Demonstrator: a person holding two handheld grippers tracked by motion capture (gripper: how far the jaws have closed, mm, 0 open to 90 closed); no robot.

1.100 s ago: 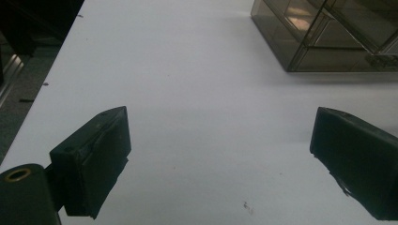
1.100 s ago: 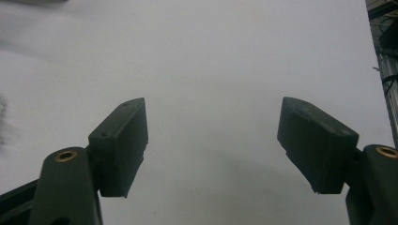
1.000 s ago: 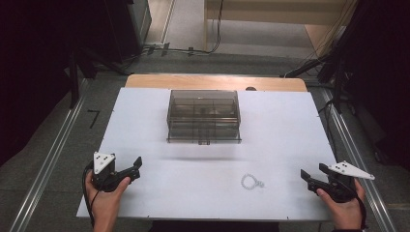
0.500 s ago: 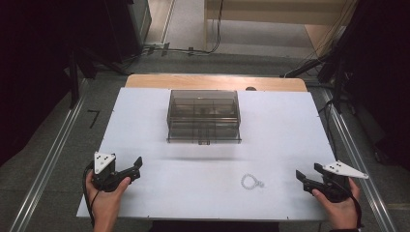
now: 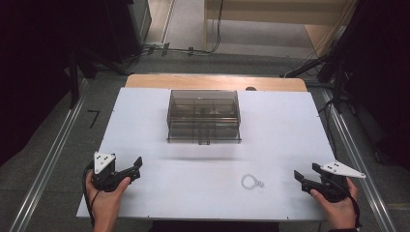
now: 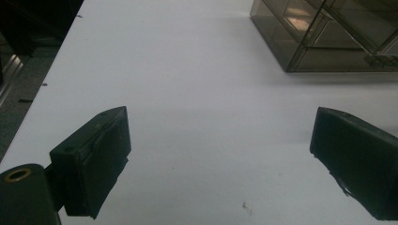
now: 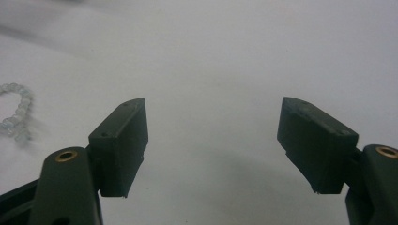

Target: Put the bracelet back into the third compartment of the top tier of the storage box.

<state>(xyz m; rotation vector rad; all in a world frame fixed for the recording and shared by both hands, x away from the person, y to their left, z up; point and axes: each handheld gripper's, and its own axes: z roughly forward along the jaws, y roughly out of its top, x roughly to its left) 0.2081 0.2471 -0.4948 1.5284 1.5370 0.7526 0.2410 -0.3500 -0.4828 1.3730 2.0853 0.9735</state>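
A smoky clear drawer box stands at the middle back of the white table. A small bracelet of pale beads lies on the table near the front, right of centre. My left gripper rests at the front left, open and empty, pointing toward the box. The left gripper view shows its jaws wide apart over bare table, with the box at upper right. My right gripper sits at the front right, open, a short way right of the bracelet. In the right gripper view its jaws hold nothing, and the bracelet lies at the left edge.
A wooden strip borders the table's far edge. Metal rails run along both sides on the floor. Cables and dark equipment stand beyond the table.
My right gripper has edged a little to the left, toward the bracelet. The left gripper, the box and the bracelet have stayed where they were.
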